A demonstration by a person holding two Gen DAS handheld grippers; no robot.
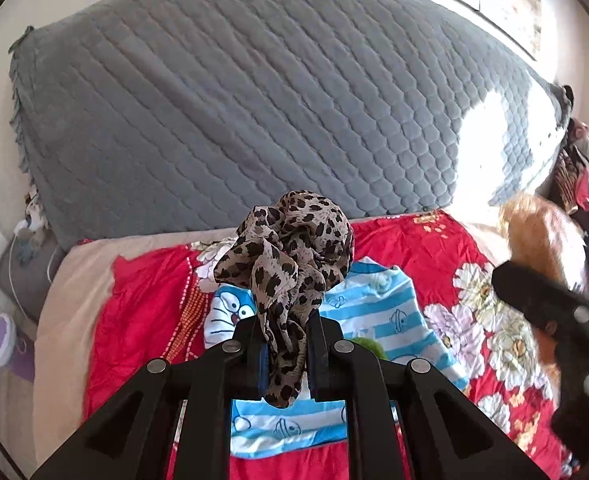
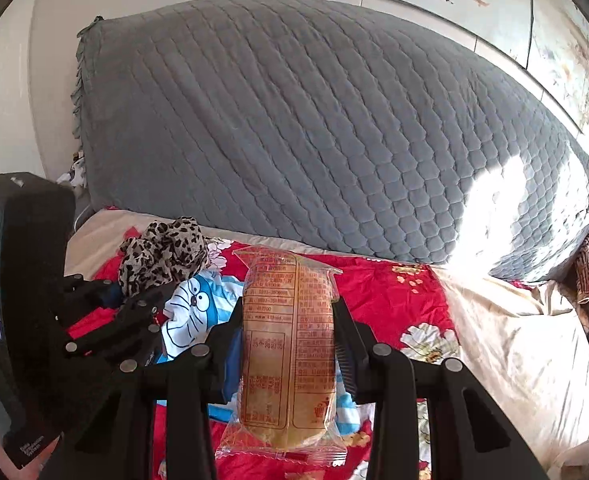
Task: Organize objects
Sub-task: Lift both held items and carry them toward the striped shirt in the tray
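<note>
Now the left tongs are clenched on a crumpled scarf of thin beige cloth with dark leopard spots; the cloth bunches above the fingertips in the middle of the left wrist view and a tail of it hangs down between the two black fingers. In the right wrist view the same scarf shows at the middle left, above the left tongs.

The right tongs are grasping a long clear plastic packet with a yellow-brown cake inside and red printed text. The packet stands along the fingers in the lower middle of the frame, and both pads press on its sides. In the left wrist view the right tongs appear blurred at the right edge, with the packet as an orange smear behind them.

Under both tongs lies a red bed sheet with white flowers, and on it, in the lower middle, a blue and white striped cloth with a cartoon cat face. Behind, in the upper half of both frames, a big grey quilted cushion leans against the wall. Strong sunlight falls on its right end.
</note>
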